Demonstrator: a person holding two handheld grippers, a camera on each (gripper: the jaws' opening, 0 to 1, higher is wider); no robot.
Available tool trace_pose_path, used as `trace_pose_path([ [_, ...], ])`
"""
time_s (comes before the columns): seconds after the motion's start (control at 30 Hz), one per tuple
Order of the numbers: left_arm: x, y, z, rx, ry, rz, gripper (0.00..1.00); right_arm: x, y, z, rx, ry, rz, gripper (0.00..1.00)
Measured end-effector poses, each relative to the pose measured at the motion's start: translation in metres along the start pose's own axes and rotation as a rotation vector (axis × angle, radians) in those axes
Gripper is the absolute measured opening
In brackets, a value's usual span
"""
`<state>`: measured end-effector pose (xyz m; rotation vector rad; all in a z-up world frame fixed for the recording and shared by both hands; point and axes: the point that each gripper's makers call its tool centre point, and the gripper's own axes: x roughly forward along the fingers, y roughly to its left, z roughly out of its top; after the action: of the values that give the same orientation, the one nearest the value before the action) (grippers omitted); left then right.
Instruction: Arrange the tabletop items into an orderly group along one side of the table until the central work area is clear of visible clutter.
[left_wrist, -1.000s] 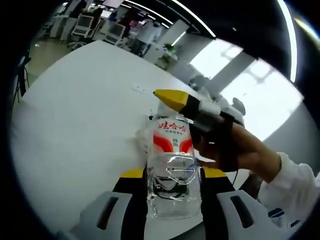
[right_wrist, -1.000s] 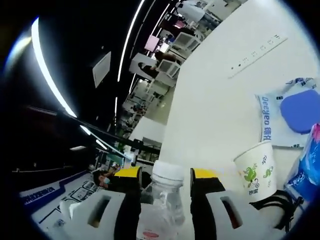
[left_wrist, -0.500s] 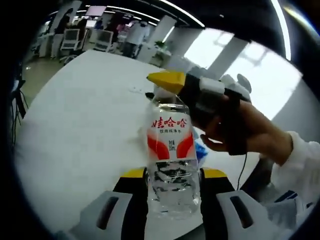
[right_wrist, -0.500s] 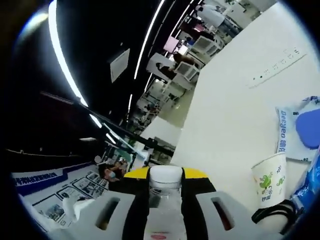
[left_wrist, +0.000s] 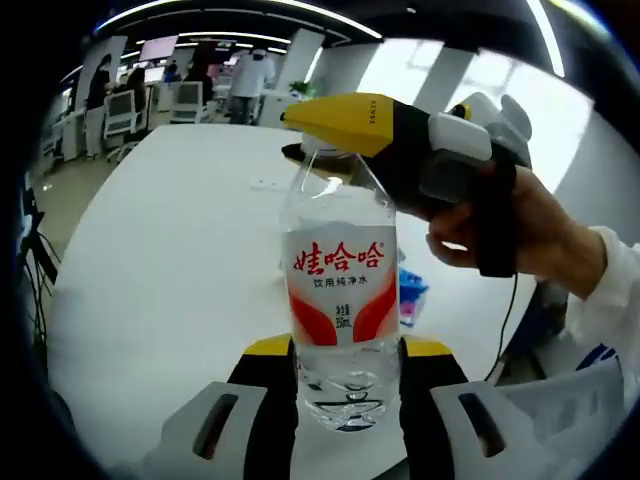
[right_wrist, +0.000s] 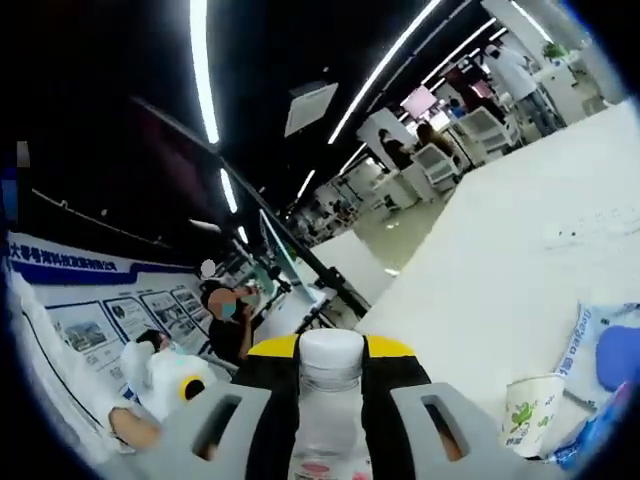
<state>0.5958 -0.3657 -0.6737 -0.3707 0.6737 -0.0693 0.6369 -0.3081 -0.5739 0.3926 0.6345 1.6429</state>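
Note:
A clear water bottle (left_wrist: 340, 290) with a red and white label stands upright between my left gripper's (left_wrist: 345, 345) yellow-tipped jaws, which are shut on its lower body. My right gripper (left_wrist: 322, 140), held by a hand (left_wrist: 520, 240), reaches in from the right and is clamped on the bottle's top. In the right gripper view the white cap (right_wrist: 331, 355) sits pinched between my right gripper's (right_wrist: 331, 347) jaws. The bottle is held up above the white table (left_wrist: 150, 250).
A printed paper cup (right_wrist: 530, 425) and a blue and white wipes pack (right_wrist: 600, 350) lie on the table (right_wrist: 520, 240) at lower right. A blue packet (left_wrist: 412, 290) shows behind the bottle. Desks and people are far behind.
My right gripper's jaws closed in on the cap. The bottle has come more upright and closer to the left camera, and both views have tilted upward.

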Motion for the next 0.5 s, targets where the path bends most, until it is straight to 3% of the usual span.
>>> trace_pose_path([
  [0.13, 0.002, 0.001, -0.004, 0.022, 0.015, 0.012, 0.34, -0.002, 0.010, -0.004, -0.102, 0.038, 0.015, 0.18],
  [0.27, 0.000, -0.001, -0.002, 0.027, -0.001, 0.014, 0.35, -0.001, 0.009, -0.001, -0.104, 0.020, 0.006, 0.17],
  [0.5, -0.004, 0.005, 0.003, 0.046, -0.025, 0.040, 0.36, 0.006, 0.016, 0.004, -0.135, -0.006, 0.054, 0.18],
])
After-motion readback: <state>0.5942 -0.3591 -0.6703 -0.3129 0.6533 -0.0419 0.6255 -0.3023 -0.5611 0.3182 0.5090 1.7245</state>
